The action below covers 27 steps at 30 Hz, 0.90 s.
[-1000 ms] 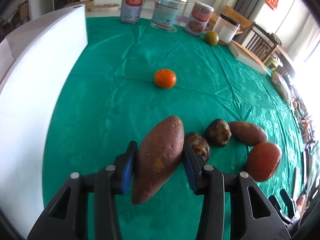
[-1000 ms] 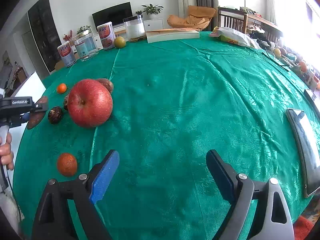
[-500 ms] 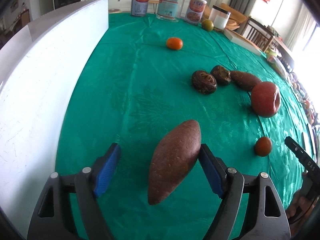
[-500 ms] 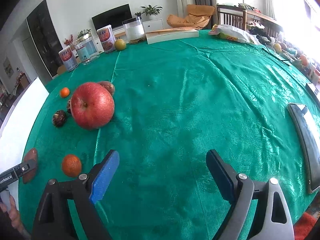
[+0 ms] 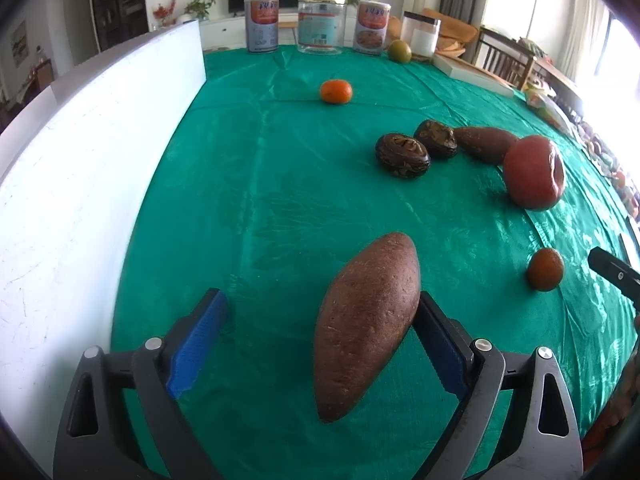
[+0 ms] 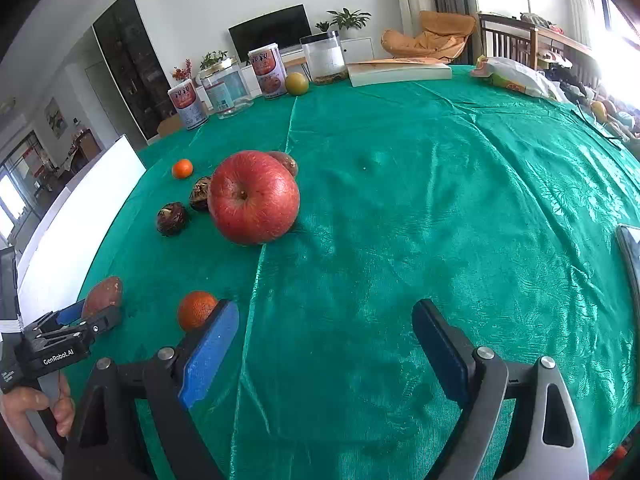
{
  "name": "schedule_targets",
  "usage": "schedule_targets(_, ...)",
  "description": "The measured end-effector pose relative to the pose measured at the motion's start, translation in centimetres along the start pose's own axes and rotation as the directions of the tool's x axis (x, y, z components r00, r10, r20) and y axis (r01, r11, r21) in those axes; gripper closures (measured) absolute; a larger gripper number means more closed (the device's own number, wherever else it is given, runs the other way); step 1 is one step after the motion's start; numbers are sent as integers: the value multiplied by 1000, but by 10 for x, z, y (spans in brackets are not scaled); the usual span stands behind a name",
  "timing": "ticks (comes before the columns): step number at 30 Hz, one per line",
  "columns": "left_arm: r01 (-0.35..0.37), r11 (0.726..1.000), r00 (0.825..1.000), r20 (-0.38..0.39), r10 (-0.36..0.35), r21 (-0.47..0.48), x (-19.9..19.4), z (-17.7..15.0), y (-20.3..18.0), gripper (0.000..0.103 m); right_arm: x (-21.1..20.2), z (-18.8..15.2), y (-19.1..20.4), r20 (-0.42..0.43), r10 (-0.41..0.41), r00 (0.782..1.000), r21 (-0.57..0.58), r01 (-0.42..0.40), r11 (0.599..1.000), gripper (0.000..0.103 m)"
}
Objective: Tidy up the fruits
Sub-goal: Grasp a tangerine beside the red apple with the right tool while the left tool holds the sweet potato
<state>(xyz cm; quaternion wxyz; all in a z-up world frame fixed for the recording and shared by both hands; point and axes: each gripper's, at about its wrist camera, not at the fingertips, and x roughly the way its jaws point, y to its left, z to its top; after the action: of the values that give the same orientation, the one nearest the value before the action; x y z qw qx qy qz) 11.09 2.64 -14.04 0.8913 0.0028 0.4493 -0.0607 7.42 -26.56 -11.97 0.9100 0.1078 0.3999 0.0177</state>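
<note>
A living room with a dark TV, potted plants and a wooden chair lies behind a large table under a shiny green cloth. A white board stands along the table's left edge, and tins and jars line its far edge.

The apple is the largest fruit, sitting left of the table's middle; it looks heavy, firm and smooth, so a wide grip across its sides would suit, since it may roll. The sweet potato lies on the cloth near the left edge, close to the board. It sits between the fingers of the left gripper, whose jaws are opening: the right pad is against its flank, the left pad well clear. It looks stiff, rough-skinned and fairly heavy, best taken across its thick middle. A second sweet potato lies behind the apple. Two dark, ridged fruits sit beside it, hard-looking and likely light. An orange rests just beside the left finger of the right gripper, whose jaws stand wide with nothing between them. Another orange sits toward the far edge; both look small, round and prone to rolling.
</note>
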Motion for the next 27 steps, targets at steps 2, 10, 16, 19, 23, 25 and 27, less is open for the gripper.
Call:
schedule_targets(2, -20, 1000, 1000, 8, 20, 24, 0, -3, -4, 9, -2, 0, -1, 7, 1, 1000, 4, -1, 1000, 15)
schedule_targets(10, 51, 998, 998, -43, -49, 31, -4, 2, -1, 10, 3, 18, -4, -78, 62, 995, 29, -60, 998, 15)
schedule_targets(16, 89, 990, 992, -102, -78, 108, -3, 9, -9, 29, 25, 132, 20, -248, 107, 963, -64, -126, 990, 15)
schedule_targets(19, 81, 987, 991, -113, -66, 137, -1, 9, -14, 29, 67, 168, 57, -401, 37, 915, -204, -129, 970, 15)
schedule_targets(23, 73, 985, 990, -128, -53, 154, -1, 10, -17, 29, 124, 175, 94, -535, -131, 835, -378, -98, 921, 19)
schedule_targets(25, 73, 985, 990, -132, -52, 156, 0, 10, -16, 29, 144, 170, 103, -568, -198, 799, -442, -93, 892, 22)
schedule_targets(27, 76, 985, 989, -135, -55, 156, -1, 11, -15, 29, 146, 174, 105, -520, -258, 814, -486, -34, 873, 27)
